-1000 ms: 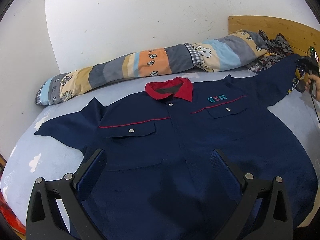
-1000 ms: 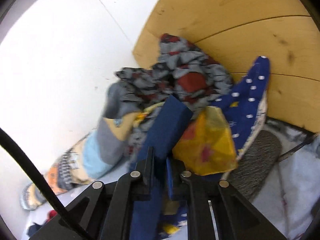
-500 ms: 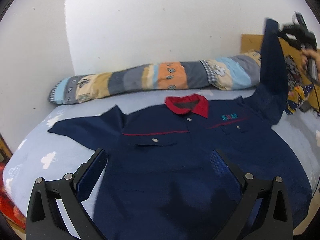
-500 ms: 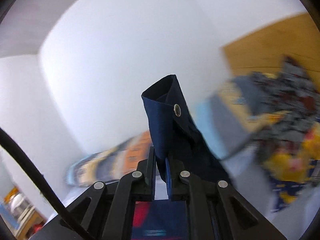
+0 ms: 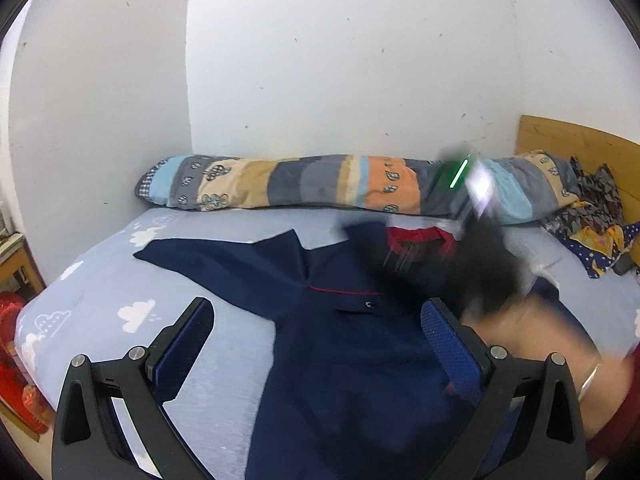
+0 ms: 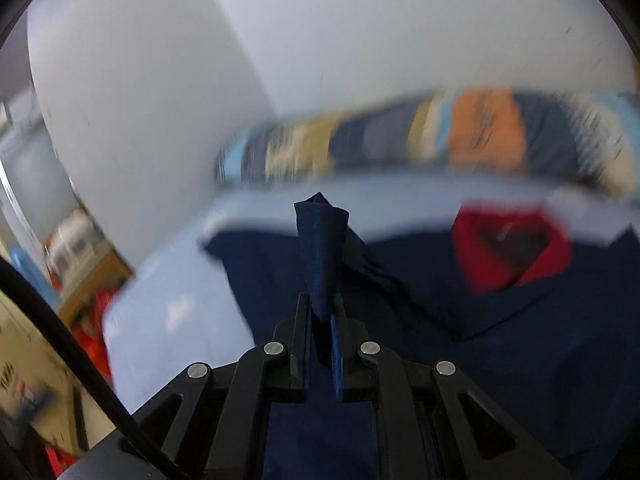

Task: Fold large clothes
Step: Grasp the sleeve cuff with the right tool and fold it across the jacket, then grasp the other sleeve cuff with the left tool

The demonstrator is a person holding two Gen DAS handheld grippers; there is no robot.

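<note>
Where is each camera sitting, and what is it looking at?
Left wrist: on the open left hand-held gripper, low over the bed, facing the navy work shirt and wall; its fingers show, also the person's blurred right forearm.
Right wrist: on the right hand-held gripper, clamping a sleeve; fingers show.
Shared: shirt, red collar, patchwork bolster.

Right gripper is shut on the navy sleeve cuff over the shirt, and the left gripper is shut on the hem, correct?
Not quite. In the left wrist view the left gripper is open, holding nothing, above the shirt. The right gripper is shut on the sleeve cuff, as you said.
</note>
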